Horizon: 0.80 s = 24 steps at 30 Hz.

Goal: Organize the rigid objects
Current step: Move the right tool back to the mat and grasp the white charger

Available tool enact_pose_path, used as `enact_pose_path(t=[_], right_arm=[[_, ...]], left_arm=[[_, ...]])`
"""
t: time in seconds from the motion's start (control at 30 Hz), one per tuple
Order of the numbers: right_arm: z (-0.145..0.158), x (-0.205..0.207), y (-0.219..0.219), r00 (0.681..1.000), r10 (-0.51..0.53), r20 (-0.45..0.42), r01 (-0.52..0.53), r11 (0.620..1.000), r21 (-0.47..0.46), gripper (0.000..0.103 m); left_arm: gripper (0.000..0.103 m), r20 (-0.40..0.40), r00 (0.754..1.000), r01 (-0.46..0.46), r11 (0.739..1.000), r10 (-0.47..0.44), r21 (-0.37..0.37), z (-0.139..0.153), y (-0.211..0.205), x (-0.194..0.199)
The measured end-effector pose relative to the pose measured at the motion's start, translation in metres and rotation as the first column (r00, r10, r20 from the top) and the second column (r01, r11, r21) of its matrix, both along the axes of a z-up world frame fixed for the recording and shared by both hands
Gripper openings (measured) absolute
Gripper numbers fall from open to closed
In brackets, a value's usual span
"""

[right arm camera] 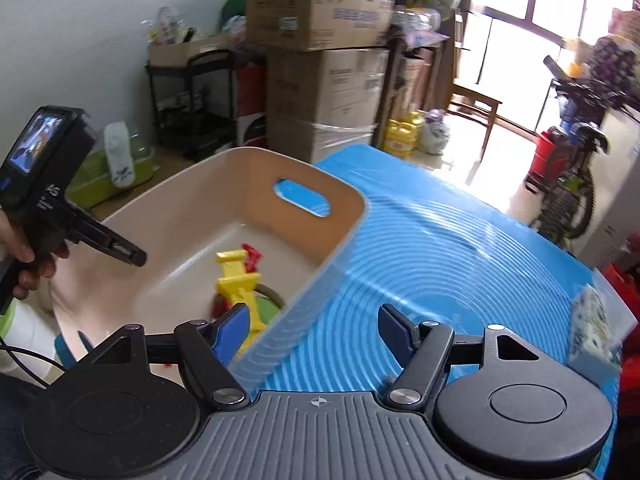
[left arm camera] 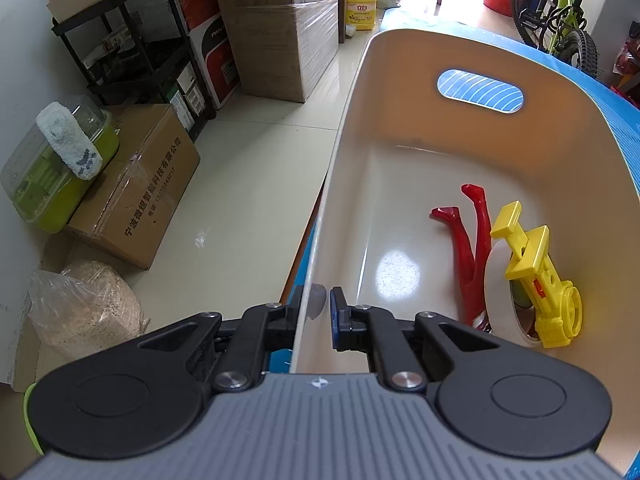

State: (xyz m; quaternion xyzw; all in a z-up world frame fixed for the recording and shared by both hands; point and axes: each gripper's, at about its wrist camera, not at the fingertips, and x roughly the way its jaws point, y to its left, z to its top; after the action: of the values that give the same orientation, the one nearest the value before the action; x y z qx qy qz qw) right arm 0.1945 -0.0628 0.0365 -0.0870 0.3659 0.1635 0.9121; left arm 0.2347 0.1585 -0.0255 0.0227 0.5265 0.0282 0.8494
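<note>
A cream plastic bin [left arm camera: 400, 80] stands on the blue table mat [right arm camera: 440, 248]. Inside it lie a red toy figure [left arm camera: 468, 240], a yellow toy gun [left arm camera: 536, 272] and a roll of tape [left arm camera: 500, 292]. My left gripper [left arm camera: 316, 312] is shut on the bin's near left wall, one finger on each side of the rim. My right gripper [right arm camera: 312, 332] is open and empty above the mat, just right of the bin [right arm camera: 224, 200], where the yellow toy [right arm camera: 236, 276] shows. The left gripper's body [right arm camera: 48, 200] shows at the bin's left side.
Cardboard boxes [left arm camera: 136, 184], a black shelf cart [left arm camera: 132, 40], a green container [left arm camera: 52, 176] and a bag [left arm camera: 84, 308] stand on the floor to the left. A patterned box [right arm camera: 592, 328] sits at the mat's right edge. Bicycles [left arm camera: 560, 16] stand beyond the table.
</note>
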Motion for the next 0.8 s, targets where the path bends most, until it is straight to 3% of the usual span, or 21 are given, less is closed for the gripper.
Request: enact_pose_path(t=[0.17, 0.43, 0.57, 0.8], right_arm=[[-0.021, -0.017, -0.040, 0.989, -0.134, -0.054, 0.134, 0.991, 0.002, 0.077], [-0.082, -0.037, -0.077, 0.942, -0.283, -0.182, 0.285, 0.958, -0.019, 0.078], [-0.103, -0.036, -0.079, 0.927, -0.314, -0.206, 0.319, 0.948, -0.010, 0.077], [-0.116, -0.020, -0.074, 0.942, -0.281, -0.186, 0.290, 0.957, 0.026, 0.077]], left_arm=[[0.013, 0.000, 1.000, 0.000, 1.000, 0.000, 0.002, 0.000, 0.000, 0.000], [0.013, 0.001, 1.000, 0.000, 1.000, 0.000, 0.007, 0.000, 0.001, 0.000], [0.013, 0.001, 1.000, -0.001, 1.000, 0.001, 0.008, 0.000, 0.002, -0.001], [0.013, 0.003, 1.000, 0.002, 1.000, -0.002, 0.009, -0.002, 0.003, -0.001]])
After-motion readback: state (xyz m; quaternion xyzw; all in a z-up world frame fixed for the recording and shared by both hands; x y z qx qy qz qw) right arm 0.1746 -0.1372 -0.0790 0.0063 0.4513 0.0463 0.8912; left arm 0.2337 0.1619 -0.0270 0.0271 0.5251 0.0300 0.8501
